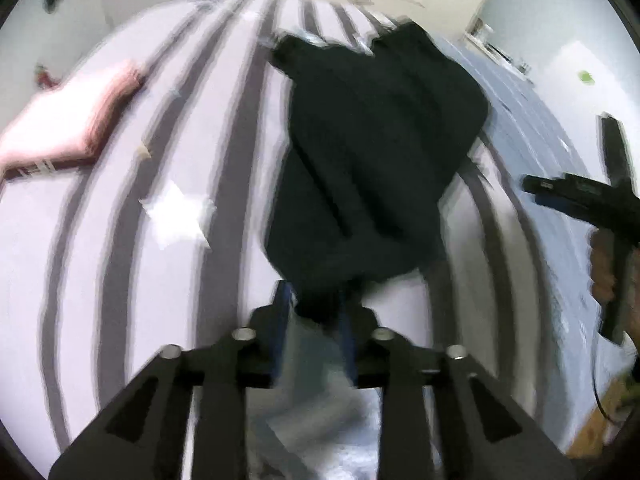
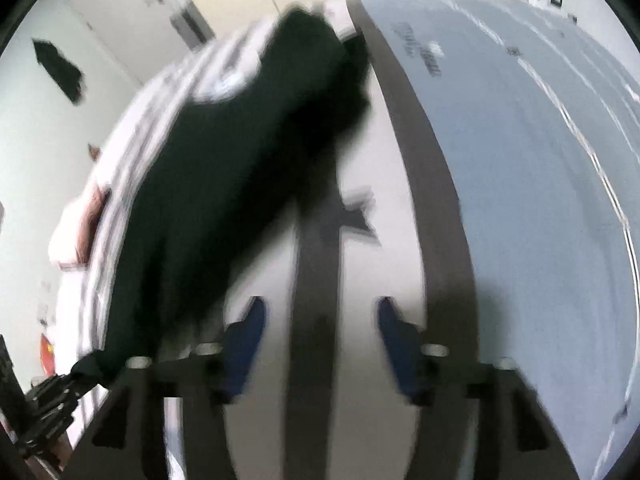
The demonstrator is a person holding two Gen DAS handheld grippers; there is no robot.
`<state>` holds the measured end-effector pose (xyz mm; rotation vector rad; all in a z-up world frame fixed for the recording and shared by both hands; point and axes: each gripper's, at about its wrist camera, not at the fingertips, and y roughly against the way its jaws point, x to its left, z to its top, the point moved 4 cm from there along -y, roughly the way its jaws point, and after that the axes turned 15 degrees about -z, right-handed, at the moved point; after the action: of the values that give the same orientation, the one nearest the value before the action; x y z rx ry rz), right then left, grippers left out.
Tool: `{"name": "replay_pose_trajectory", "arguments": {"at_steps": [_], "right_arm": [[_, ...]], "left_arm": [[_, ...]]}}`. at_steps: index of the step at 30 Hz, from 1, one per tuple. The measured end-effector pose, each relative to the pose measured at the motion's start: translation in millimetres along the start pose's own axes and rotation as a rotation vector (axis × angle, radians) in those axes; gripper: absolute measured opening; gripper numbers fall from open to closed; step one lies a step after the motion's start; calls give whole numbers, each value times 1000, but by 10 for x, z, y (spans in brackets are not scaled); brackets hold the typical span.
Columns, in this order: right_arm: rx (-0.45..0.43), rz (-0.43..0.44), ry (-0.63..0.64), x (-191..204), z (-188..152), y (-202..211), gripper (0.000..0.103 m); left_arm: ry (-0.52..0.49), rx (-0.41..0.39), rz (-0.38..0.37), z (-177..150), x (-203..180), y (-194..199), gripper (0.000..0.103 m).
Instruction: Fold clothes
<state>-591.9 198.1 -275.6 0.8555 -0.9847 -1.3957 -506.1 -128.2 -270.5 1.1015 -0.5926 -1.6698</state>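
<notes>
A black garment (image 1: 372, 160) lies stretched on a bed with a grey-and-white striped sheet (image 1: 224, 128). My left gripper (image 1: 316, 312) is shut on the garment's near end, bunched between its blue pads. In the right wrist view the same garment (image 2: 224, 184) runs from the far middle to the lower left, where the left gripper (image 2: 60, 392) holds it. My right gripper (image 2: 320, 320) is open and empty above the striped sheet (image 2: 360, 280), to the right of the garment. It also shows at the right edge of the left wrist view (image 1: 532, 188). Both views are blurred by motion.
A folded pink cloth (image 1: 68, 120) lies on the bed's far left. A white star shape (image 1: 176, 216) shows on the sheet left of the garment. A pale blue cover (image 2: 540, 200) lies along the bed's right side. Walls and a door stand beyond.
</notes>
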Motion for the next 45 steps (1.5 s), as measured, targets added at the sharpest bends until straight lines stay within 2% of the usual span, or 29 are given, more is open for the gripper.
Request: {"name": "replay_pose_trajectory", "arguments": {"at_steps": [2, 6, 9, 11, 12, 14, 15, 16, 17, 18, 20, 22, 25, 29, 34, 40, 42, 45], "right_arm": [[-25, -11, -4, 102, 307, -92, 62], [-34, -73, -6, 221, 921, -436, 62], [-30, -114, -13, 302, 1382, -723, 62], [-13, -119, -16, 347, 1532, -858, 62], [0, -126, -2, 375, 1540, -894, 61], [31, -133, 24, 420, 1543, -972, 48], [51, -117, 26, 383, 1504, -1035, 33], [62, -118, 25, 384, 1515, -1072, 25], [67, -113, 16, 375, 1523, -1079, 23], [71, -108, 8, 365, 1532, -1086, 22], [77, -89, 0, 324, 1469, -1007, 19], [72, -75, 5, 290, 1344, -889, 14], [57, -64, 26, 245, 1091, -692, 9], [37, -49, 54, 184, 753, -429, 7], [114, -36, 61, 9, -266, -147, 7], [201, -40, 70, -132, -1264, 137, 8], [205, -61, 96, -144, -1461, 225, 11], [168, -107, 91, -252, -1442, 411, 19]], "left_arm": [[-22, -45, 10, 329, 69, -160, 50], [-74, -57, 1, 946, 156, -648, 51], [10, -86, -25, 1242, 260, -810, 51], [61, -90, -58, 1424, 340, -946, 58], [58, -67, -59, 1469, 378, -1039, 58], [47, -18, -60, 1541, 443, -1214, 58], [30, 9, -59, 1541, 449, -1280, 52], [13, 35, -58, 1540, 455, -1345, 43], [-1, 59, -58, 1537, 453, -1394, 22], [-12, 76, -59, 1530, 439, -1415, 10], [-41, 105, -56, 1515, 398, -1440, 3], [-87, 91, -38, 1490, 319, -1354, 2], [-108, 62, -74, 1306, 192, -1090, 2], [-110, 64, -139, 799, 5, -645, 2], [-89, 145, -183, -138, -209, -69, 2], [-95, 334, -190, -1231, -404, 304, 2], [-110, 349, -189, -1399, -443, 398, 1], [-124, 334, -191, -1506, -482, 544, 2]]}}
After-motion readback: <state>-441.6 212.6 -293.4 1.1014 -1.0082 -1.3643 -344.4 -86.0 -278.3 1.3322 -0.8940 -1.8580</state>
